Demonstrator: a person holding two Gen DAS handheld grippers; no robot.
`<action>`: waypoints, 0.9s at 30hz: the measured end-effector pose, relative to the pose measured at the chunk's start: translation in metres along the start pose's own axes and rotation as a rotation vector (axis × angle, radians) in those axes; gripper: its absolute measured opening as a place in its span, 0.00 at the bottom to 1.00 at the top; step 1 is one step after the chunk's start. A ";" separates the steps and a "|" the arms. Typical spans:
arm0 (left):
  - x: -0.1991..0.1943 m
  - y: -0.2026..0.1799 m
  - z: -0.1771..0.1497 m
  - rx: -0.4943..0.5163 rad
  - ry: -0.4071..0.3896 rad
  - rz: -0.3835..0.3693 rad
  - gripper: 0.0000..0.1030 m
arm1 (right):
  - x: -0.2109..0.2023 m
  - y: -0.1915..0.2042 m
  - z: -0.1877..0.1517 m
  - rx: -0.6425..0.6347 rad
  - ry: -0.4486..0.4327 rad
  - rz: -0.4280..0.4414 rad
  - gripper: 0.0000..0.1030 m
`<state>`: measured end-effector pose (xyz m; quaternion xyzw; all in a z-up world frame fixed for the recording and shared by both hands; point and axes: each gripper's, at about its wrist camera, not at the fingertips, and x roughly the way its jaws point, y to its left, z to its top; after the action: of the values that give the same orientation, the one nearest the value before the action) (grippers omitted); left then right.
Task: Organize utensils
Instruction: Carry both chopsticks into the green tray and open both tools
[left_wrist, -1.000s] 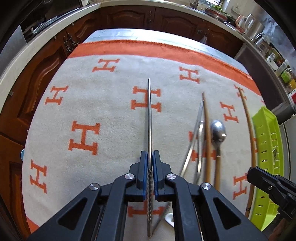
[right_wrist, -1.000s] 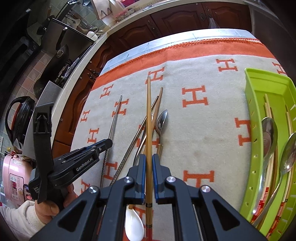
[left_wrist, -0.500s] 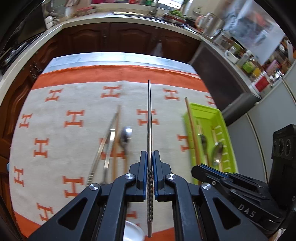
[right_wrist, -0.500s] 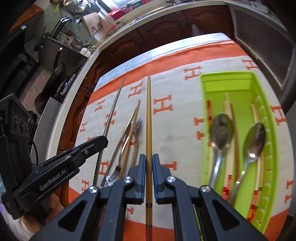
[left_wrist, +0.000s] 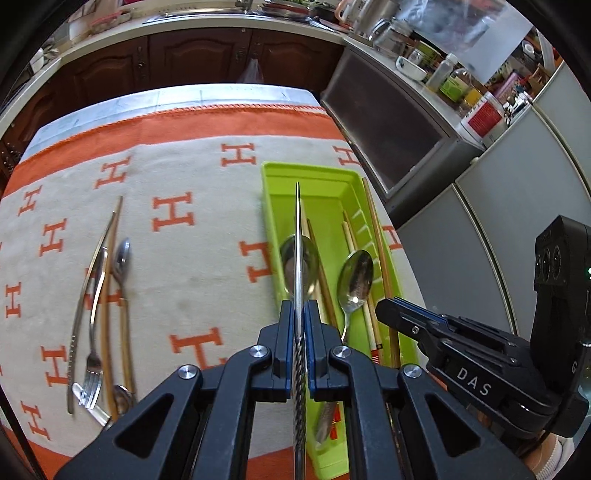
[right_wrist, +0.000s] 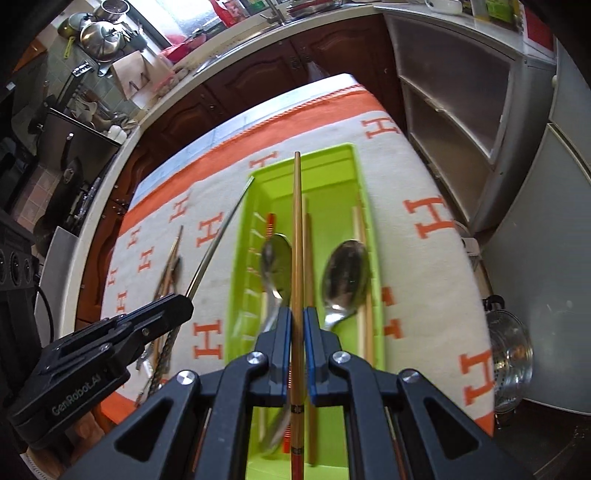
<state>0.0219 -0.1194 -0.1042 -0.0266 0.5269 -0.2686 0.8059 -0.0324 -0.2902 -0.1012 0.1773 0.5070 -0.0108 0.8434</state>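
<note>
Grippers over green tray (left_wrist: 273, 206) | left gripper (left_wrist: 297, 325) clenched on metal chopstick (left_wrist: 297, 236) above tray's left spoon (left_wrist: 308, 258) | right gripper (right_wrist: 297, 332) grasping wooden chopstick (right_wrist: 296, 229) | fork (left_wrist: 92, 369) lies far left on blanket (left_wrist: 207, 280)

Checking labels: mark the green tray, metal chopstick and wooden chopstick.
green tray (left_wrist: 314, 177): left wrist view, far rim.
metal chopstick (left_wrist: 297, 240): left wrist view, shaft.
wooden chopstick (right_wrist: 296, 229): right wrist view, shaft.
</note>
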 end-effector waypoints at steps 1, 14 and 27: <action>0.004 -0.003 -0.001 0.001 0.007 -0.003 0.03 | 0.001 -0.004 0.000 -0.003 0.004 -0.009 0.07; 0.024 -0.011 -0.006 -0.008 0.050 -0.010 0.14 | 0.018 -0.014 0.001 -0.037 0.076 -0.047 0.08; -0.002 0.006 -0.010 -0.044 0.018 0.045 0.17 | 0.016 0.006 -0.001 -0.073 0.096 -0.007 0.08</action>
<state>0.0153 -0.1113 -0.1089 -0.0299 0.5404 -0.2392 0.8061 -0.0244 -0.2817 -0.1138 0.1447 0.5475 0.0132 0.8241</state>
